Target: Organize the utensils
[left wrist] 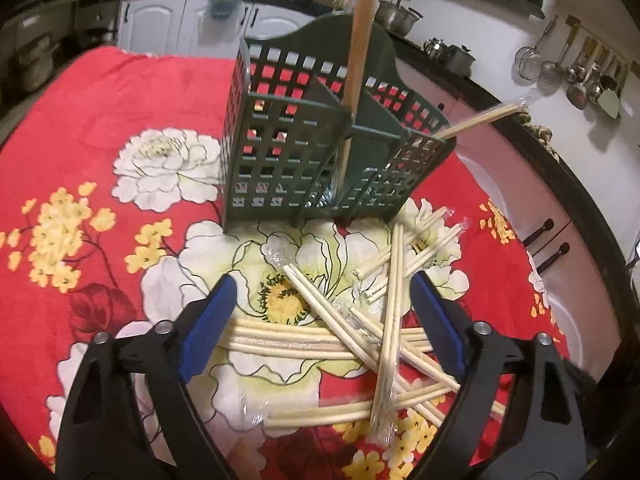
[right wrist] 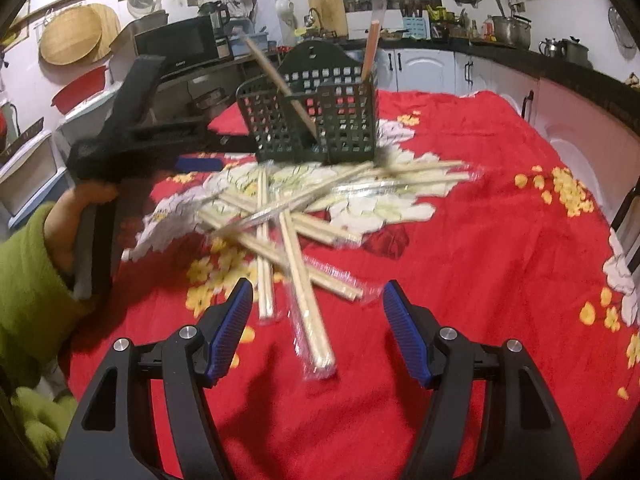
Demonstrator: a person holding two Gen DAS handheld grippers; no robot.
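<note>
Home kitchen, hanging ladles [left wrist: 576, 76] (steel), microwave [right wrist: 180, 46]

A red floral cloth [right wrist: 460, 240] covers the near surface. Beyond it, white panelled cabinet doors [right wrist: 424, 68] with dark handles run under a black countertop [right wrist: 560, 66] crowded with steel pots [right wrist: 512, 30]. At far left sit a black microwave [right wrist: 180, 44] and round woven trays [right wrist: 70, 36] on the white wall.

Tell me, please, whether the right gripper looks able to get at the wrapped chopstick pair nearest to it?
Probably yes: the right gripper is open, and the wrapped chopstick pair points out from the pile between its fingers, with nothing on its near end.
</note>
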